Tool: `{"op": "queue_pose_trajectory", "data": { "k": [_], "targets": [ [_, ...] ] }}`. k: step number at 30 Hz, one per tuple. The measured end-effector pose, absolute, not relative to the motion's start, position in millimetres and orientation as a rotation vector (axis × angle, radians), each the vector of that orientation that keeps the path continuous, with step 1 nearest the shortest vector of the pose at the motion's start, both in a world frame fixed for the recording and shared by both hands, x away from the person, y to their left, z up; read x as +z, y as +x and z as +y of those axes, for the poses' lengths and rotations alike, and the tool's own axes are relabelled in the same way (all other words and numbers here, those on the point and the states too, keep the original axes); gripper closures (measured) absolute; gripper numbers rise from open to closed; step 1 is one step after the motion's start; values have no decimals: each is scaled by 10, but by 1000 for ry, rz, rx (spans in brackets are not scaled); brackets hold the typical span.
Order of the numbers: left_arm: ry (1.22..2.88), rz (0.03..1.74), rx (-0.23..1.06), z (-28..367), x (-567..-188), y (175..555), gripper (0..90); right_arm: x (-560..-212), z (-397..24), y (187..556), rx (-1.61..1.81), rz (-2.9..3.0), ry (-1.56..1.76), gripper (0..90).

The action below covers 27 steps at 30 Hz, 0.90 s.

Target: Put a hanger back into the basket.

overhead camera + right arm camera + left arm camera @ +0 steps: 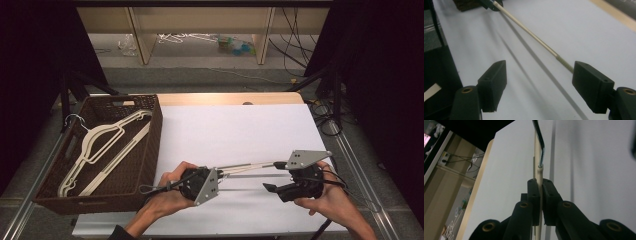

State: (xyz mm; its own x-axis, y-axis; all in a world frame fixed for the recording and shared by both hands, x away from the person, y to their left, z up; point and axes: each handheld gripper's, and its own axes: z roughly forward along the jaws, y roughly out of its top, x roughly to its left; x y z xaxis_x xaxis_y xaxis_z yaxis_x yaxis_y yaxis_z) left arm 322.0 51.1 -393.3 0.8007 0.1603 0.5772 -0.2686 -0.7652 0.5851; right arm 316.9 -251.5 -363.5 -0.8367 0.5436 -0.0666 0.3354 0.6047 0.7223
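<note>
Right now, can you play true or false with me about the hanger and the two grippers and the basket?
1. The left gripper is clamped on a hanger. True.
2. The right gripper is squeezing the hanger too. False: its jaws stand wide apart, and the hanger's bar runs past the pad on the right side of its view.
3. The basket has no hangers in it. False: pale hangers lie inside.
4. The basket sits on the left side of the table in the high view. True.
5. The held hanger is black. False: it is cream with a metal hook.
</note>
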Motion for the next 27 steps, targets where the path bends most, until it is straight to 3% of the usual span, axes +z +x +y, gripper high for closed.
{"op": "queue_pose_trajectory", "data": {
  "k": [15,27],
  "targets": [
    [2092,303,661,837,-3411,3519,857,-3544,-2513,3090,1136,2458,705,256],
    [1911,535,426,1239,-2909,3470,857,-3644,-2433,3033,1132,2505,672,255]
  ]
}}
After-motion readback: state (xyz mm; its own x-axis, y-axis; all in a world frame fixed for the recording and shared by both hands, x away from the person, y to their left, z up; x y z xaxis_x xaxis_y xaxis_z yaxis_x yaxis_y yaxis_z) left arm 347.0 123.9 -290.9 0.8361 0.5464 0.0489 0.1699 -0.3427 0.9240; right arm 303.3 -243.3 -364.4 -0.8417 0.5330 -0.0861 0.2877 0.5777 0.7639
